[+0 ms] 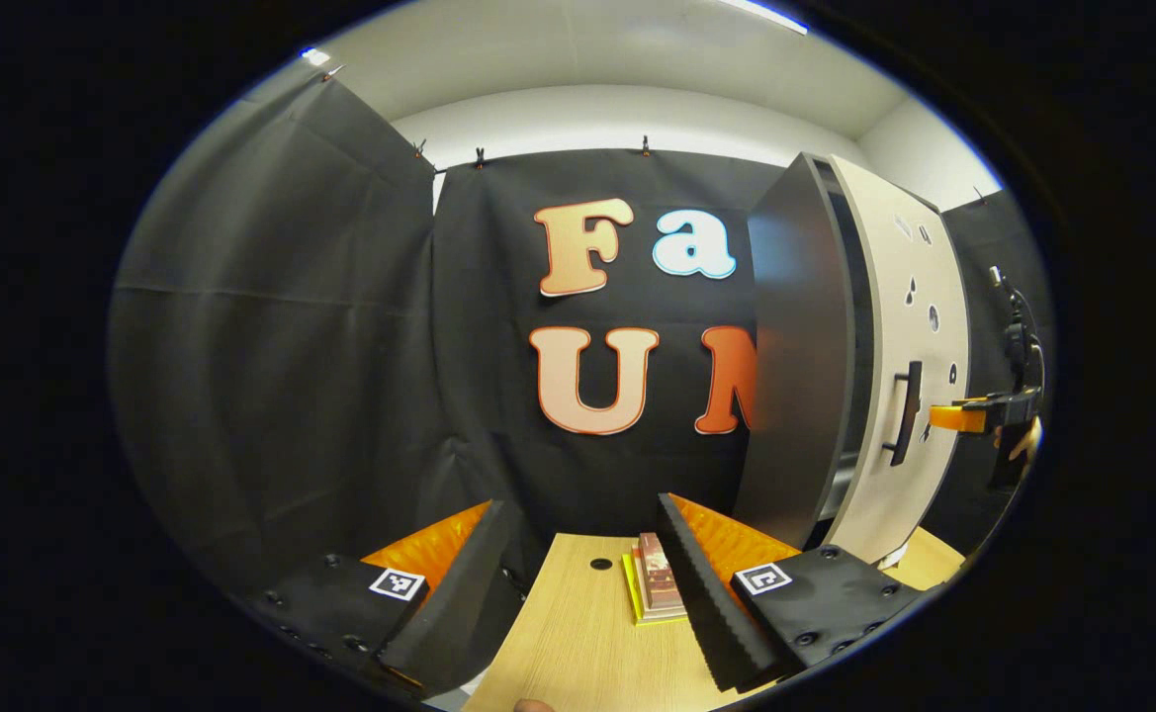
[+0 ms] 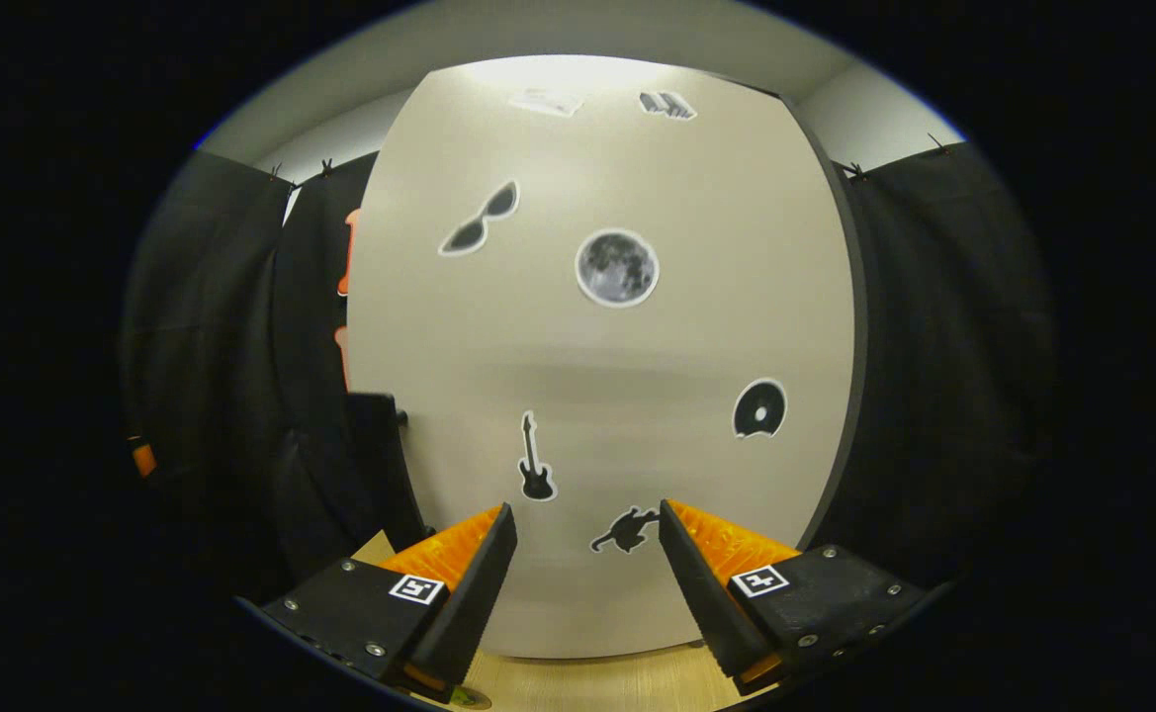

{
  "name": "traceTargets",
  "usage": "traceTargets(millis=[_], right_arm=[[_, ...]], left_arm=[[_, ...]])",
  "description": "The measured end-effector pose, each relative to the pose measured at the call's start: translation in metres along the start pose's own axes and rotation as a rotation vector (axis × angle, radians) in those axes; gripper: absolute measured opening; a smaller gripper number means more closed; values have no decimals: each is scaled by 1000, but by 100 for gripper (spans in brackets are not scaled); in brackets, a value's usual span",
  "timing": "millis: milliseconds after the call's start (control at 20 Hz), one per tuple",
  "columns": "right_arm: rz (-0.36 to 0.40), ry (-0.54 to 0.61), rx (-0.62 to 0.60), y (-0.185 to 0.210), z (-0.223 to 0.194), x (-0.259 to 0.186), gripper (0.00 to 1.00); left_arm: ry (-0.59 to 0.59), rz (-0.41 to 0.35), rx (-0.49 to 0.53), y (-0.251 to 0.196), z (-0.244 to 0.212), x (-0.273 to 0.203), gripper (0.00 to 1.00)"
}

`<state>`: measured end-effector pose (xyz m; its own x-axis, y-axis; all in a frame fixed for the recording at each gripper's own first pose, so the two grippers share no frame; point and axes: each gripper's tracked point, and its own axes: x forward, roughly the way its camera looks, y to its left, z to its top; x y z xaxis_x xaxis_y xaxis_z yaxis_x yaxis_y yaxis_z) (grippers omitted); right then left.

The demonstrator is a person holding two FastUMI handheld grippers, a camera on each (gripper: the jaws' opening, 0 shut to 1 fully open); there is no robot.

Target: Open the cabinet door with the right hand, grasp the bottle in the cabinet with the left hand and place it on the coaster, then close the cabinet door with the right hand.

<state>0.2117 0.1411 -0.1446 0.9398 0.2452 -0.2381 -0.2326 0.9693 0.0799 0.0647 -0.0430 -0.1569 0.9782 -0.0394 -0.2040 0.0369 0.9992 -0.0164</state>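
Two hand-held grippers, left and right, gape wide and empty; we fear the right missing the cabinet door's handle.

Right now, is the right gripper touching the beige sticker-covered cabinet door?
Apart. In the left gripper view the right gripper hangs off to the side of the beige cabinet door, short of its dark handle, with black cloth showing between.

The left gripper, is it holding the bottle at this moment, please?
No, the left gripper stands open with nothing between its fingers, above the wooden table.
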Motion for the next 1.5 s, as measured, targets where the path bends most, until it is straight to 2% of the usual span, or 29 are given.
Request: traceTargets(millis=[150, 350, 550, 750, 1000, 1300, 1350, 1500], right_arm=[[-30, -77, -46, -18, 49, -48, 90], [-92, -147, -123, -47, 93, -111, 92], [-143, -206, -114, -72, 124, -168, 93], [-250, -250, -126, -91, 137, -216, 93], [-281, -251, -116, -94, 129, -240, 93], [-287, -230, -116, -96, 120, -242, 93], [-287, -236, -120, -96, 122, -242, 93], [-284, -243, -127, -96, 123, -243, 94]], left_arm=[[-33, -3, 3, 2, 27, 0, 98], [-108, 10, 26, 9, 77, -10, 98], [-135, -2, 46, 7, 108, -20, 98], [-134, -37, 22, 1, 123, -23, 99], [-107, -66, -5, 4, 129, -19, 99], [-125, -8, 12, 40, 150, -24, 99], [-134, 1, 17, 45, 155, -28, 96], [-165, 24, 41, 53, 167, -37, 99]])
